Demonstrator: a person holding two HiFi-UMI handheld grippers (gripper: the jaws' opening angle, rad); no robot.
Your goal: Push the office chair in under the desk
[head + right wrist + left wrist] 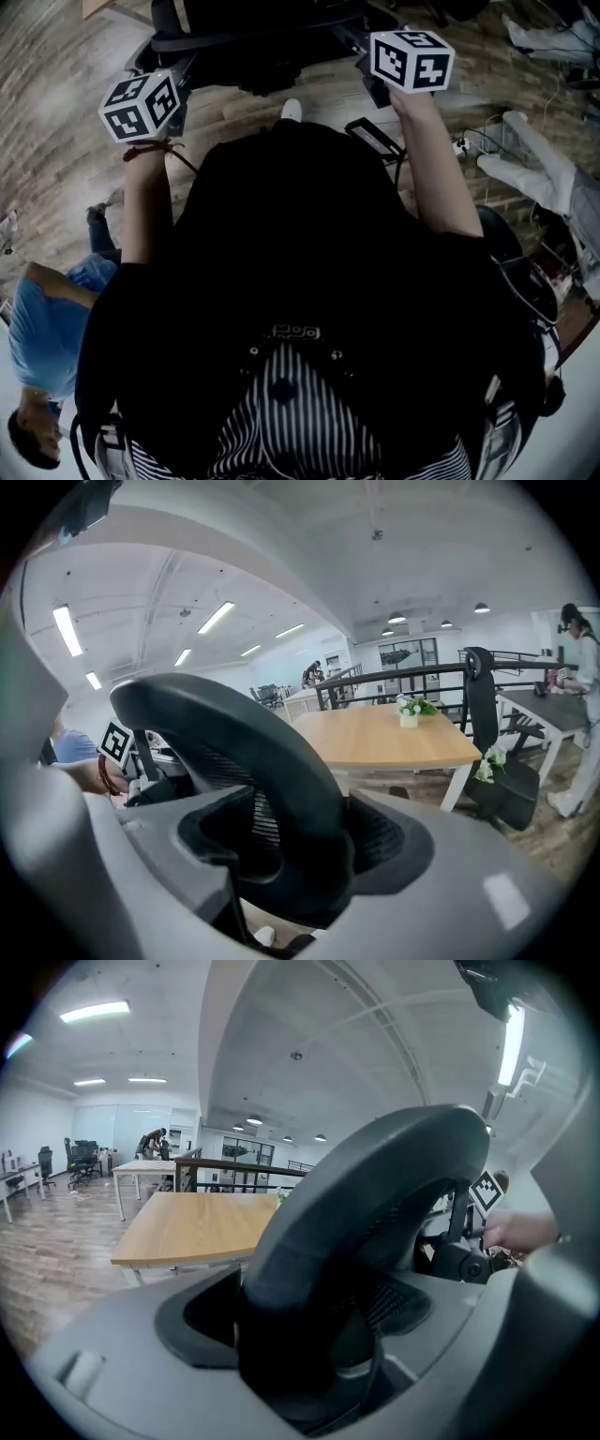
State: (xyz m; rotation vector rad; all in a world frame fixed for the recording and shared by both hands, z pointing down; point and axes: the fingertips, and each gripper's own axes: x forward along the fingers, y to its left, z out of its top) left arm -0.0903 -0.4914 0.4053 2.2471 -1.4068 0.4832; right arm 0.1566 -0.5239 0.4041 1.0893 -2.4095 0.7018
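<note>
**Office chair held at its back, wooden counter ahead.**

The left tool (pixel 314 1326) and the right tool (pixel 291 855) each clasp the curved black rim at the top of the office chair (pixel 375 1194). Their jaws stand wide and close against the thick frame on both sides. The left tool holds the rim's left part and the right tool its right part. Each tool's marker cube shows at the far side of the other's gripper view.

In the head view the chair lies at the top edge of the picture, directly in front of the person. It stands on the plank floor (pixel 56 112), and both arms reach out to it.

The counter (pixel 197 1227), with a wooden top on white legs, stands beyond the chair back with its near edge facing the chair. The chair back is on the near side of that edge, not under the top.

A small potted plant (pixel 409 712) stands near the counter's far edge. A second black chair (pixel 483 714) stands just off its right end.

Bare floor lies to the left of the counter and to the left of the held chair. A bystander in a blue top (pixel 47 328) stands behind the person, to the left. Another person (pixel 581 667) stands at a separate counter beyond the right end.
</note>
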